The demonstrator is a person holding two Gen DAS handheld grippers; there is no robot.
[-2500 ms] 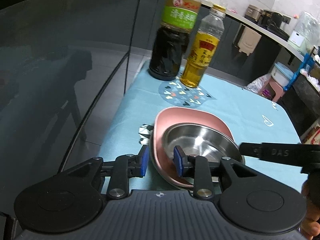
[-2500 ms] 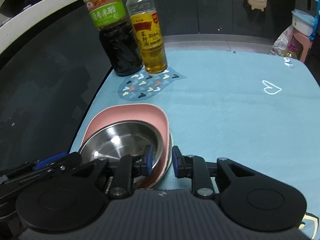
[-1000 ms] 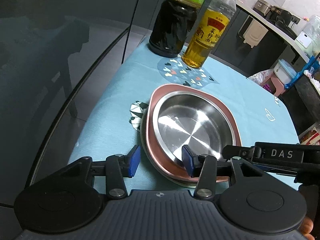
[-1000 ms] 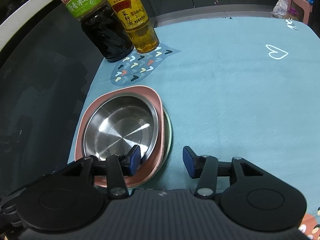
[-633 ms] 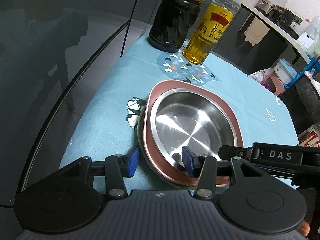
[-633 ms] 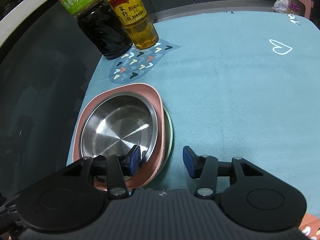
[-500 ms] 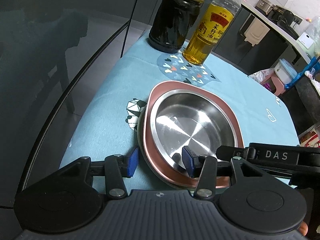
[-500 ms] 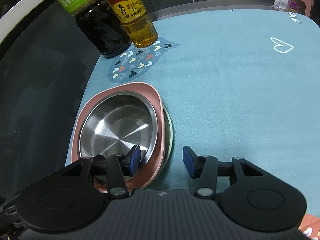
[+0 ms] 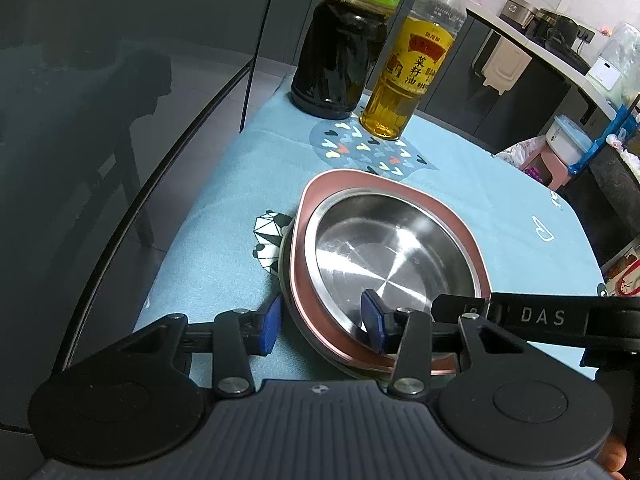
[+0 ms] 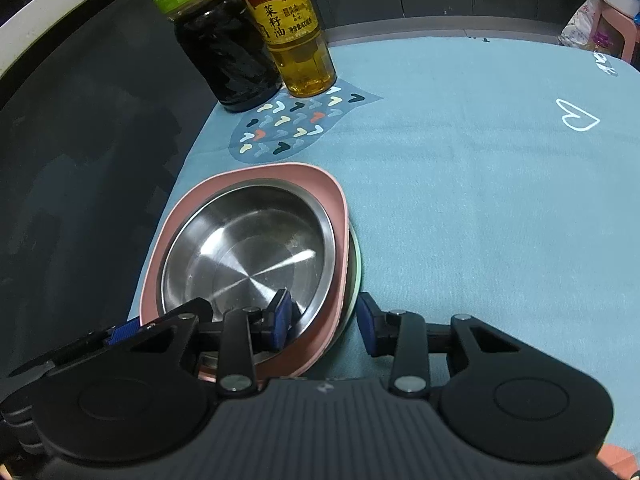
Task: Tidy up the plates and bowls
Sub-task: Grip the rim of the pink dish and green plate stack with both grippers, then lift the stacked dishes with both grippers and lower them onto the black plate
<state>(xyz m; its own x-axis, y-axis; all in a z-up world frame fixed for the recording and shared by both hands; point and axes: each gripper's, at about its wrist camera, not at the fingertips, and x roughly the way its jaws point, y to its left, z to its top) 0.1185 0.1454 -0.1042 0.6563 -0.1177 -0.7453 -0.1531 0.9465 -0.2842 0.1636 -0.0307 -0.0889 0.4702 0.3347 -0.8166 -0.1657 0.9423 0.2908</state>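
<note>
On the light blue cloth (image 10: 460, 208) covering the surface, near its left edge, sat a stack of 3 dishes: a steel bowl (image 10: 248, 256) nested in a pink plate (image 10: 338, 208) with rounded corners, and under both a pale green plate (image 10: 356, 264) of which only a thin rim showed on the right side. Behind the stack, on a dark blue patch printed with small hearts (image 10: 292, 128), stood 2 bottles just beside each other, a dark vinegar bottle (image 10: 224, 60) with a green label and a yellow oil bottle (image 10: 300, 52). From the left, the left tongs (image 9: 320, 322) straddled the near rim of the stack, 1 blue pad (image 9: 270, 322) outside against the cloth and the other inside the steel bowl, the jaws closing with the rims between them but the outer pad not yet pressing. From the right, the right tongs (image 10: 323, 319) did the same on the opposite side, with 1 pad inside the bowl and the other (image 10: 366, 322) outside by the green rim, also closing around the stacked rims with a gap still visible. In the left wrist view the right tool's black arm (image 9: 560, 318) crossed just in front of the bowl. A kitchen counter (image 9: 536, 36) with appliances ran along the far wall.
</note>
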